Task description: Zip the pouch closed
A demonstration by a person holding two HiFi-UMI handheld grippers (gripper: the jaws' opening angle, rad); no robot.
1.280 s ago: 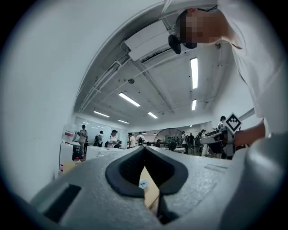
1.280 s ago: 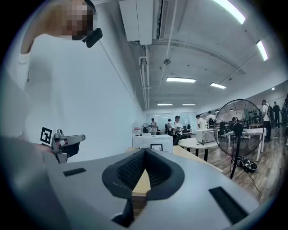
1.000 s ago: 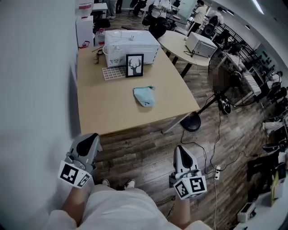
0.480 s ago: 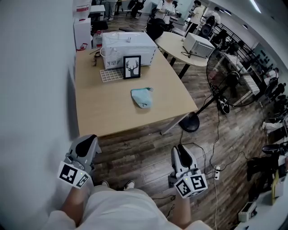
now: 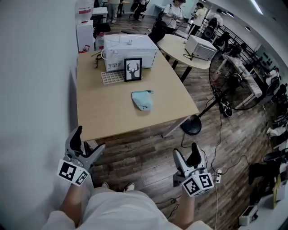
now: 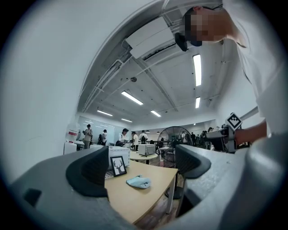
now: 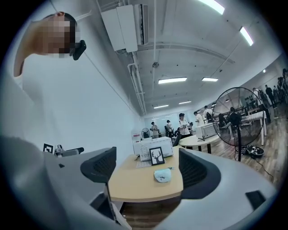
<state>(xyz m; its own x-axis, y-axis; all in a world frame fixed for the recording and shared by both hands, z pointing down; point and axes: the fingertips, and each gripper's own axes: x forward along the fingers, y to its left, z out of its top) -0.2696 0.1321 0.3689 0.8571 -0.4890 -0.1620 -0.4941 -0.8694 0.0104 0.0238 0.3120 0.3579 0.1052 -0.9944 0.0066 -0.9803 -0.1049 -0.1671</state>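
Both hand-held grippers are opening their jaws, and nothing is sitting between either pair. In the head view the left hand-held gripper is hanging at 7 o'clock, near the closest edge of the tabletop. Its two dark jaws are spreading into a wide V above the wooden floor. The right hand-held gripper is hanging at 5 o'clock, also above the floor, with its jaws parting. Each gripper view is looking between bare pads toward the tabletop.

The pouch, pale blue and soft, is lying flat near the middle of the tabletop. It is sitting at about 12 o'clock from the two grippers and well apart from both. A small tab is sticking out at its 1 o'clock corner. Whether the zip is open is too small to tell.

At 11 o'clock from the pouch a black picture frame showing a deer's head is standing upright. A white grid tray is lying just beside the frame at its 9 o'clock. Behind both, a white boxy appliance is sitting on the tabletop. A pale wall is running along the tabletop's 9 o'clock side. At 3 o'clock from the tabletop a tall fan is standing on the floor. People are gathering at the far end of the room, at 12 o'clock.
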